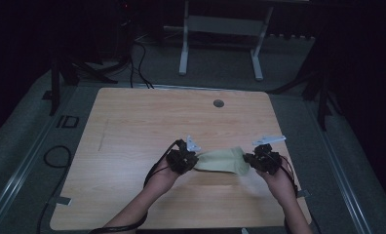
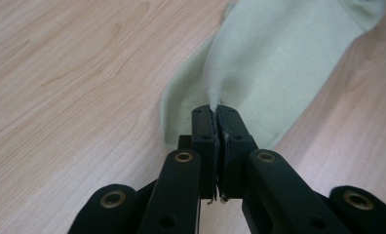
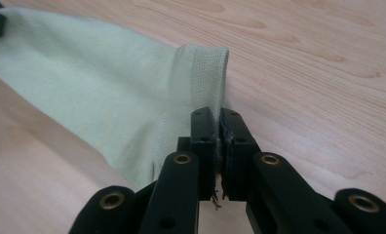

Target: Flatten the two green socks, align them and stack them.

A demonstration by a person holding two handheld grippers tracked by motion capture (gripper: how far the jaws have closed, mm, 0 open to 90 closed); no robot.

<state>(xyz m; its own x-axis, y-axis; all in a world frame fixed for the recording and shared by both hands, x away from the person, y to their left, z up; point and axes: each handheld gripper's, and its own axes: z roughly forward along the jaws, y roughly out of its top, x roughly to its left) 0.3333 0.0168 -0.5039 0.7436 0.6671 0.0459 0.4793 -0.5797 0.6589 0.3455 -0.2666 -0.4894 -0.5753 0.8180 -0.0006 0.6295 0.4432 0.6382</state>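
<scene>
- Low centre of the high view: left gripper [image 1: 190, 157] and right gripper [image 1: 253, 158] face each other, sock [image 1: 222, 161] strung between them.
- Sock's long axis runs left-right across the frame; each gripper takes one end, neither nearer.
- Both pairs of jaws pinched tight on fabric: right on the ribbed cuff [image 3: 211, 73], left on the other end.
- Beyond: bare wooden bench [image 1: 147, 117].

Light wooden table [image 1: 132, 126] with a round grey grommet [image 1: 219, 103], white metal frame [image 1: 220, 29] beyond — black cables [image 1: 137, 63] on grey floor
</scene>
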